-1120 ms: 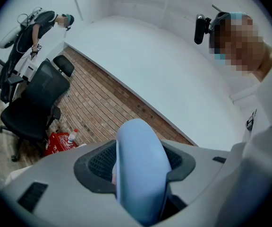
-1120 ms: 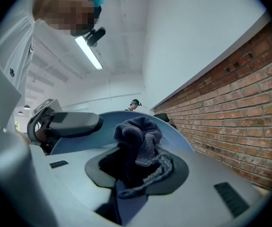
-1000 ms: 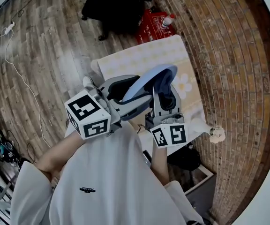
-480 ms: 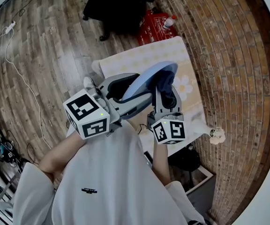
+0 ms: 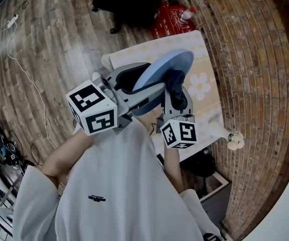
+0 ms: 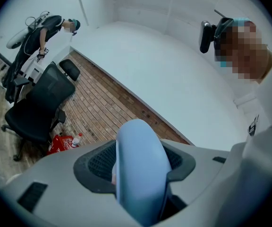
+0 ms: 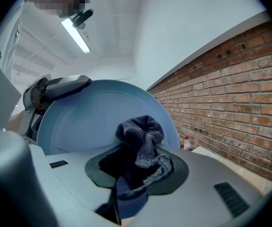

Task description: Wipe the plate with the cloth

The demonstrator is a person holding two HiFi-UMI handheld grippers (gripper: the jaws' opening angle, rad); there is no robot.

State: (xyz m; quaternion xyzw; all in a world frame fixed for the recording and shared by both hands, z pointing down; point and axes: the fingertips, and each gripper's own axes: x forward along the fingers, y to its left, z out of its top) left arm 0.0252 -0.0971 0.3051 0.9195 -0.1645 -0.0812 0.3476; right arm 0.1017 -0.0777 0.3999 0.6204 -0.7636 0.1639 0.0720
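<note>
Plate [image 5: 160, 72] clamped in left gripper [image 6: 140, 174] apparently touches the cloth [image 7: 143, 143] pinched by right gripper [image 7: 138, 174], above a flowered table [image 5: 204, 67].

Upright plate [image 5: 167, 68] blocks mid-air over table [image 5: 147, 50]; open floor [image 5: 49, 44] left, brick wall [image 5: 255, 59] rt.

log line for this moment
left gripper: shut on plate | right gripper: shut on cloth | cloth at plate face | plate tilted

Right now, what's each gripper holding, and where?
Left gripper clamps the plate by its rim; right gripper pinches the cloth by a bunched fold.
</note>
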